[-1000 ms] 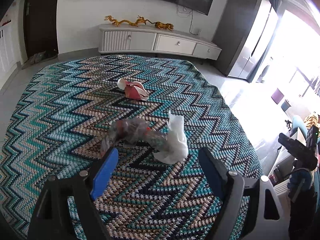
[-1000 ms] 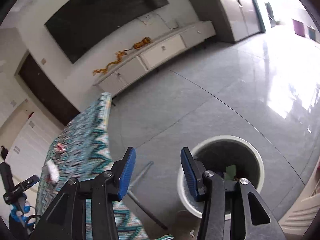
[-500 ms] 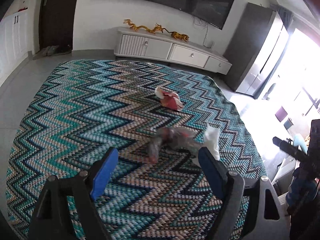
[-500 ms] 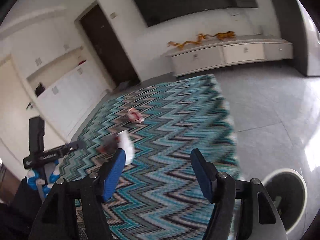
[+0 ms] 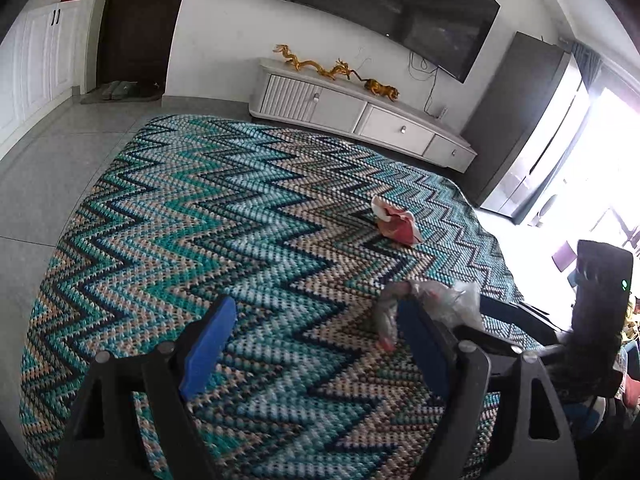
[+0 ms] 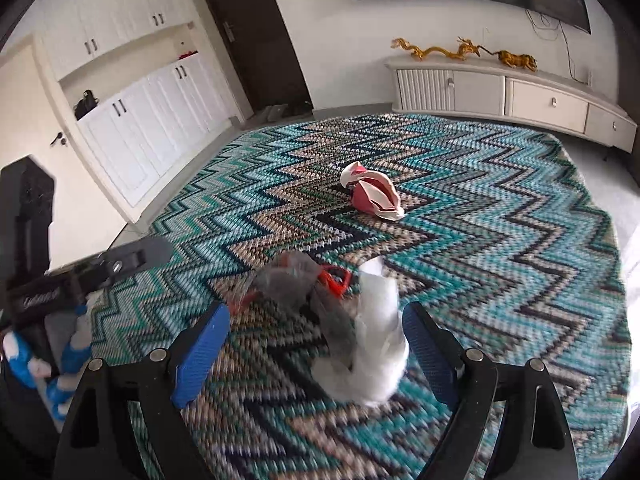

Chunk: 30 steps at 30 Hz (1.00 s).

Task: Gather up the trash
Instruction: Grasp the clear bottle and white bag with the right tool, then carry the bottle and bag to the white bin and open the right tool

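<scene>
Three pieces of trash lie on the zigzag-patterned tablecloth (image 6: 500,240). A white crumpled tissue (image 6: 380,344) sits between the fingers of my right gripper (image 6: 316,356), close to the right-hand pad. That gripper's jaws are opening and do not press on it. A clear plastic wrapper (image 6: 296,280) lies just beyond, and a red-and-white crumpled wrapper (image 6: 374,198) farther back. My left gripper (image 5: 314,344) is open over bare cloth. The clear wrapper (image 5: 432,300) peeks from behind its right finger, and the red-and-white wrapper (image 5: 396,224) lies beyond.
A low white TV cabinet (image 5: 360,108) with gold dragon figures stands past the table's far edge. White cupboards (image 6: 132,120) and a dark door (image 6: 256,36) line the left wall. The table's right edge (image 6: 616,280) drops to a bright tiled floor.
My right gripper swung from over a round bin on the floor back to the table, and its jaws widened. The left gripper shifted left, so the trash now sits at its right.
</scene>
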Tool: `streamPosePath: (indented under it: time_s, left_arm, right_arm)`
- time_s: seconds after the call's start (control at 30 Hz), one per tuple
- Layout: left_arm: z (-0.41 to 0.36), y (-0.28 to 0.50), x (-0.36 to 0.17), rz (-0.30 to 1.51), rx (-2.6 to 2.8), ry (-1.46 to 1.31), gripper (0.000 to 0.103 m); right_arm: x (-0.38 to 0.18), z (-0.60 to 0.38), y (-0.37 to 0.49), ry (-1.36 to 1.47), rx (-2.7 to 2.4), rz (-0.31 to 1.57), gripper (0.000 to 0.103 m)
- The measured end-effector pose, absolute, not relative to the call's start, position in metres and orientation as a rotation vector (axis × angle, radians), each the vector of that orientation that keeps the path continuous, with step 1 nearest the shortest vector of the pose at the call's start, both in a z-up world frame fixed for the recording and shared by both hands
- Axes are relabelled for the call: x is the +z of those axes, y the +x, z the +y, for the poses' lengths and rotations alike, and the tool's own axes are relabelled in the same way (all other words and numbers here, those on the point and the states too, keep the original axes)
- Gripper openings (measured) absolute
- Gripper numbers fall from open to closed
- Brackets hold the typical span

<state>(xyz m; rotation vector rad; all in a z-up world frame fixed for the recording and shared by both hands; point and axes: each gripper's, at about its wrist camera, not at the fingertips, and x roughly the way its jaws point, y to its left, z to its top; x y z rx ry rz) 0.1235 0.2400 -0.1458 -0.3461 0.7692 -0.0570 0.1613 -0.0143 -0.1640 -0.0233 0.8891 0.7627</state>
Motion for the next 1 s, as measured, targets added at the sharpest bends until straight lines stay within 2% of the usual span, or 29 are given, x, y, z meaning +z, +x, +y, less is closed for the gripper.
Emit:
streamPosePath:
  time_s: [0.2,0.27,0.33,0.37,0.43,0.47,0.5,0.63,1.0]
  left_arm:
    - [0.25,0.124,-0.154,0.764,-0.064,-0.375,0.083]
    - [0.252,0.124,-0.155,0.761,-0.066,-0.381,0.083]
    - [0.253,0.124,-0.156,0.76,-0.068,-0.383,0.083]
    - [0.253,0.124,-0.156,0.76,-0.069,-0.382,0.083]
    - [0.253,0.124,-0.157,0.763,-0.07,-0.377,0.083]
    - [0.252,0.124,-0.158,0.764,-0.07,-0.376,0.083]
    - [0.252,0.124,-0.158,0.765,-0.07,-0.374,0.083]
    - [0.247,0.122,-0.157,0.764,-0.067,-0.362,0.083]
    - [0.222,0.116,-0.146,0.765,-0.091,-0.329,0.083]
  right_arm:
    - [-0.172,-0.002,0.171,0.019,0.704,0.909,0.087]
    - [-0.176,-0.004,0.176,0.032,0.68,0.919,0.072]
    - [-0.182,-0.006,0.181,0.028,0.659,0.94,0.05]
    - [-0.184,-0.007,0.182,0.022,0.657,0.938,0.043]
    - [-0.184,-0.008,0.183,0.016,0.656,0.932,0.02]
    - [-0.183,-0.009,0.183,0.011,0.659,0.929,0.012]
    - [-0.182,-0.008,0.182,0.006,0.665,0.93,0.008]
    - [-0.177,-0.005,0.174,-0.013,0.717,0.924,0.004]
    - [-0.143,-0.063,0.154,0.089,0.681,0.852,0.004]
